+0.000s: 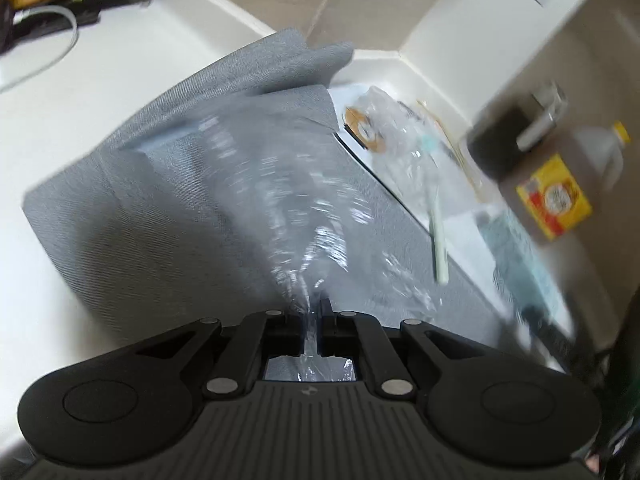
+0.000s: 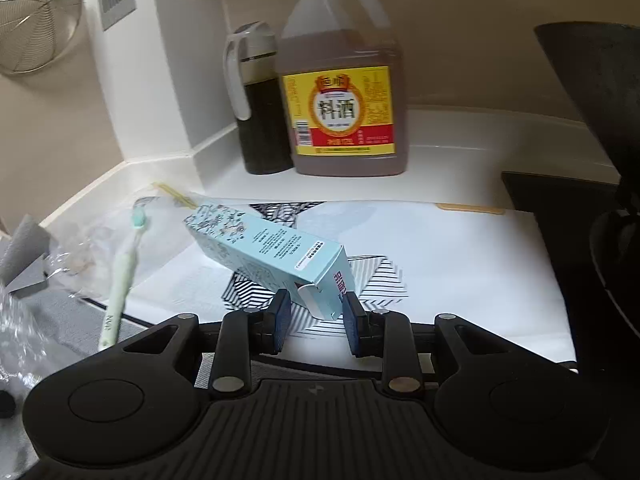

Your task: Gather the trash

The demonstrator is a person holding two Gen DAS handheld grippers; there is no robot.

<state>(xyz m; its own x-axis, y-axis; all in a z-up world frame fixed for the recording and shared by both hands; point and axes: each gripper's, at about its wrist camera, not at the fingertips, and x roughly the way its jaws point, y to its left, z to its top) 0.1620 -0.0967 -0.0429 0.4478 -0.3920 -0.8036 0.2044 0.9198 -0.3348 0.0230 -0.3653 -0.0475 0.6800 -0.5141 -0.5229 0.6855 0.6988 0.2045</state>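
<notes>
The clear plastic bag is thin, light and slippery, so it will slump and slide unless it is bunched, and a gathered edge is the sound place to take it; the left gripper has its jaws pressed nearly together on just such a twisted edge, and the film fans out from there over the grey cloth on the white worktop; the picture is smeared, so how much of the bag is lifted I cannot tell. The pale blue carton looks light and probably empty, stiff along its long faces but easily crushed at the open flap, so I would judge a moderate squeeze across the narrow sides near that end the best hold; it lies tilted on the black-and-white patterned sheet, its near end raised between the blue pads of the right gripper, whose jaws stand narrowly apart and bear against the carton's sides. A green toothbrush lies to the left, beside more crumpled film; the cooking wine jug and a dark bottle stand at the far wall.
</notes>
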